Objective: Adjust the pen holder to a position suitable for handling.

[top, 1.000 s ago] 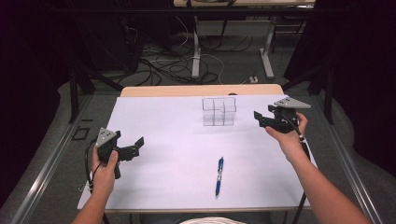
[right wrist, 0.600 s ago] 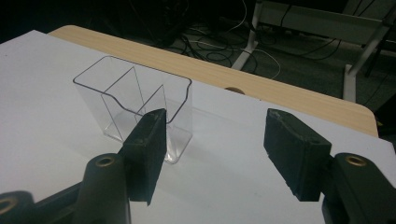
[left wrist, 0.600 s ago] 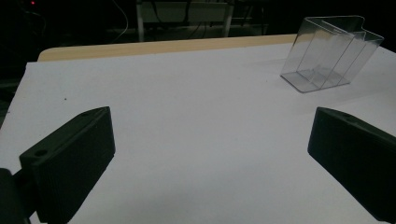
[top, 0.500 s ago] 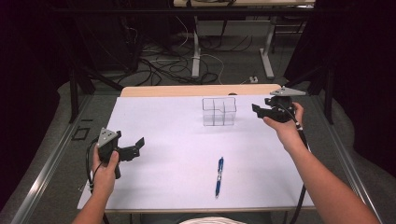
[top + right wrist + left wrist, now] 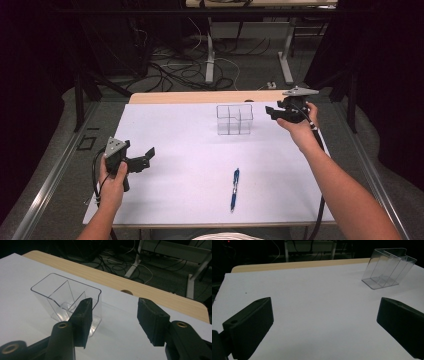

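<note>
A clear plastic organiser with inner dividers stands upright on the white table sheet, toward the back. My right gripper hovers just to its right, jaws open and empty; in the right gripper view the organiser lies past the left jaw. A blue pen lies near the front edge. My left gripper is held open at the front left, pointing right, nothing between its jaws. The organiser appears far off at the upper right in the left gripper view.
A strip of bare wooden tabletop runs along the back edge behind the sheet. Cables and desk legs crowd the dark floor beyond. The right gripper's cable hangs off the table's right side.
My right gripper has moved up and toward the back of the table, ending close beside the organiser's right side. The left gripper and the pen have stayed put.
</note>
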Tool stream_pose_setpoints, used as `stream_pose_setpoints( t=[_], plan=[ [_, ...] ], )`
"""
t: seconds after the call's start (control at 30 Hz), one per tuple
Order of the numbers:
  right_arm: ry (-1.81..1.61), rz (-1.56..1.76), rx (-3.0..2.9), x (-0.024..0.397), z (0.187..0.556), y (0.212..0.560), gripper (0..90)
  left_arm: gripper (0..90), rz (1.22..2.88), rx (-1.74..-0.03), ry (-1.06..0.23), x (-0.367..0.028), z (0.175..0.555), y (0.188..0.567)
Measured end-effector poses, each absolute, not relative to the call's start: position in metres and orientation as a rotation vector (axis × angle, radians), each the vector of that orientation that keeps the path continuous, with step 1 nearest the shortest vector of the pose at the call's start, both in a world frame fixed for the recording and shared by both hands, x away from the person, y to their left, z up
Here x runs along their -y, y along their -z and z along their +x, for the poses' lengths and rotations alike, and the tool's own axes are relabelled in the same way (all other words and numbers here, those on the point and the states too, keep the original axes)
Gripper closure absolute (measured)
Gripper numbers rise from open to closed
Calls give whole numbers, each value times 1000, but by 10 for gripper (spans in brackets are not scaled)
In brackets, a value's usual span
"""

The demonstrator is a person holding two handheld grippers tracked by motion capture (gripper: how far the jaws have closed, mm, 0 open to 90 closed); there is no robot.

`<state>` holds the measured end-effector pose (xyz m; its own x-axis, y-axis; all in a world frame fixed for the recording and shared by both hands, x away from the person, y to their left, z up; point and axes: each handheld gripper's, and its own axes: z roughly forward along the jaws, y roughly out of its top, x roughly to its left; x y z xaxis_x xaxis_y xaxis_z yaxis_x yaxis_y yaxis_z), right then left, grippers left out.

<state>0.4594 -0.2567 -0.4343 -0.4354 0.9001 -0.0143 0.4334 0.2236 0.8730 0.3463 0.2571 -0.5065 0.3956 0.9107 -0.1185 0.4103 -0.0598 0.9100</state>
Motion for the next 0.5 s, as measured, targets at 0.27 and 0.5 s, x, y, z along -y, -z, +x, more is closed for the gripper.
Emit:
stream_pose_setpoints(
  t=[0.27, 0.5],
  plan=[
    [-1133, 1257, -1982, 256, 472, 442, 526, 8, 1660, -1182, -629, -257, 347, 507],
    [-1128, 1285, -1986, 259, 481, 448, 599, 8, 1659, -1181, -629, -257, 347, 507]
  ],
)
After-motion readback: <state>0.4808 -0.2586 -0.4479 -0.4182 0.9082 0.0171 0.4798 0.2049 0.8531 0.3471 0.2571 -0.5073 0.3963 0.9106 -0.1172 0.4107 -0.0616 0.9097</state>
